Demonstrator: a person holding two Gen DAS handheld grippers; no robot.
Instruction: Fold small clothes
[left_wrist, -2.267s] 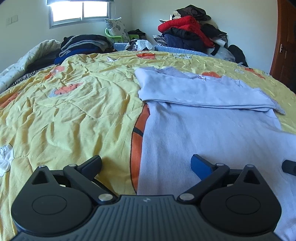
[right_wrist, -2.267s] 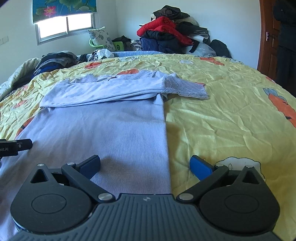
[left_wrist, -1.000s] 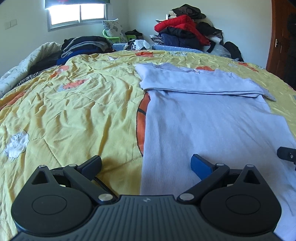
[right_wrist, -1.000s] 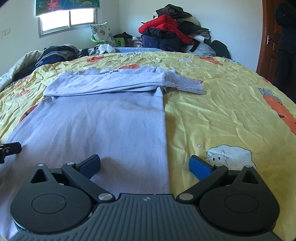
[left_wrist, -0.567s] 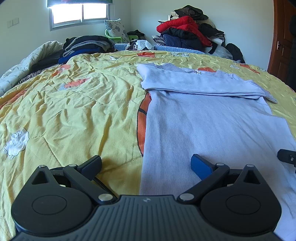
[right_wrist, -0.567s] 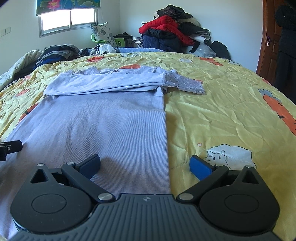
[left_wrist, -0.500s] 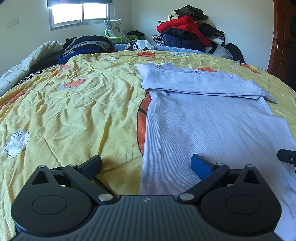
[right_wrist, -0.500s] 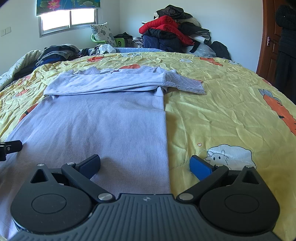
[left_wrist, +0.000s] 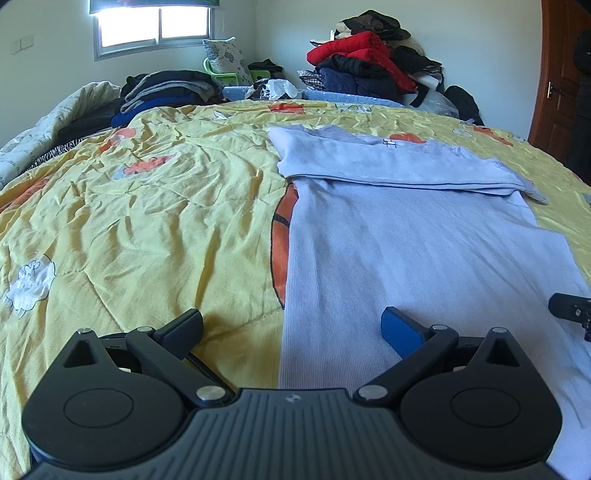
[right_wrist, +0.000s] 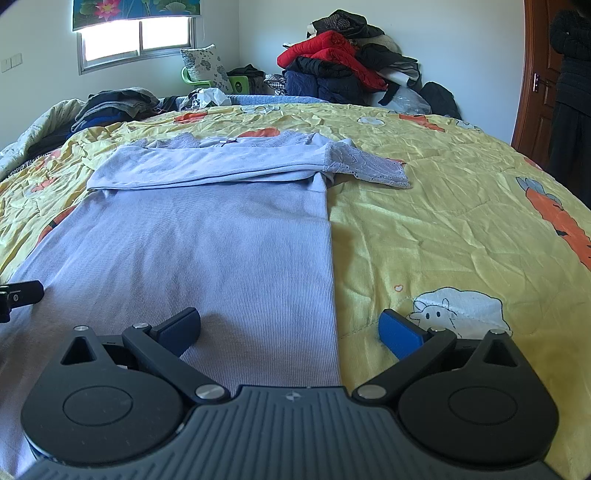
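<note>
Both fisheye views sit low and close over the near end of the bed (left_wrist: 129, 221), each looking forward past its own hand-held gripper's body at the bottom of the frame toward the far wall with the window (left_wrist: 155, 22). The left wrist view has the lilac garment (left_wrist: 406, 251) in its right half, the right wrist view has that garment (right_wrist: 207, 243) in its left half. Both share the garment, the red-topped clothes pile (right_wrist: 332, 55) at upper centre, and each catches the other hand-held gripper's tip at a frame edge.
</note>
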